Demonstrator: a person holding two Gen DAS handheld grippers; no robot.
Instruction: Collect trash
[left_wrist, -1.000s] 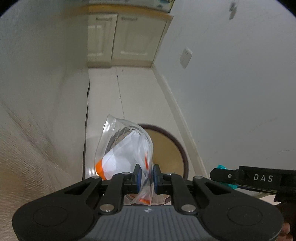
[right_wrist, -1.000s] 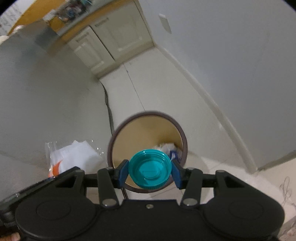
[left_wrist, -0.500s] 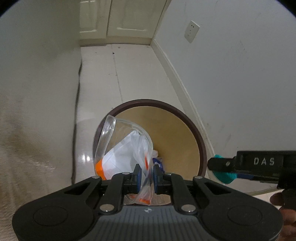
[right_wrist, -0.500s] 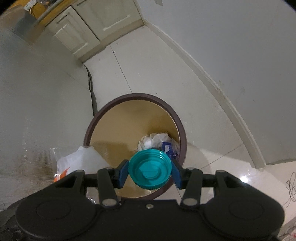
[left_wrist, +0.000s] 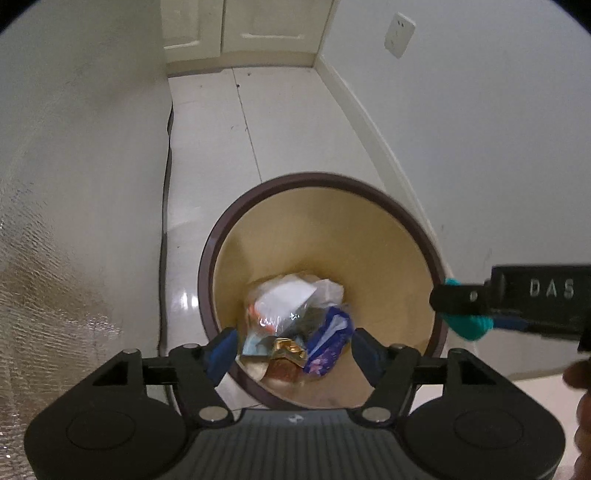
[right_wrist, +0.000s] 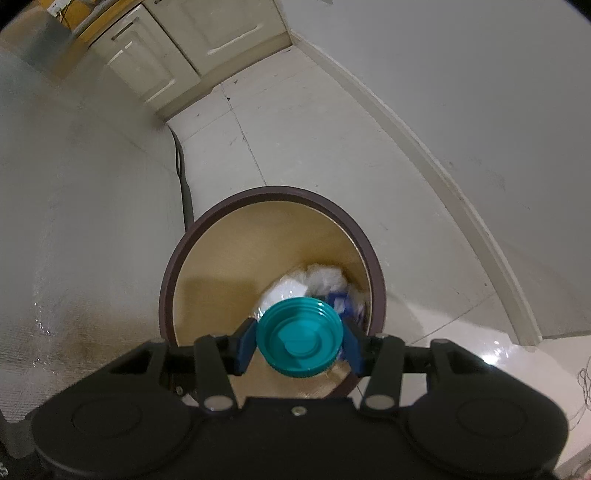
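Note:
A round bin (left_wrist: 205, 280) with a dark brown rim and tan inside stands on the floor below both grippers. My left gripper (left_wrist: 293, 349) hangs over it, its jaws opening and nothing between them. The clear plastic bag (left_wrist: 280, 302) with white and orange contents lies at the bottom of the bin among other wrappers. My right gripper (right_wrist: 299, 343) is shut on a teal screw cap (right_wrist: 299, 338) over the bin (right_wrist: 168, 291). In the left wrist view the right gripper's finger and the cap (left_wrist: 469, 325) show at the bin's right edge.
White tiled floor (left_wrist: 288, 122) runs to cream cabinet doors (right_wrist: 207, 40) at the back. A white wall with a socket (left_wrist: 399, 35) and skirting stands on the right. A pale textured surface (left_wrist: 55, 240) rises on the left, with a dark cable (right_wrist: 183, 173) along its foot.
My left gripper opened and the plastic bag dropped into the bin. Both grippers sank closer over the bin. The teal cap stays held in the right gripper.

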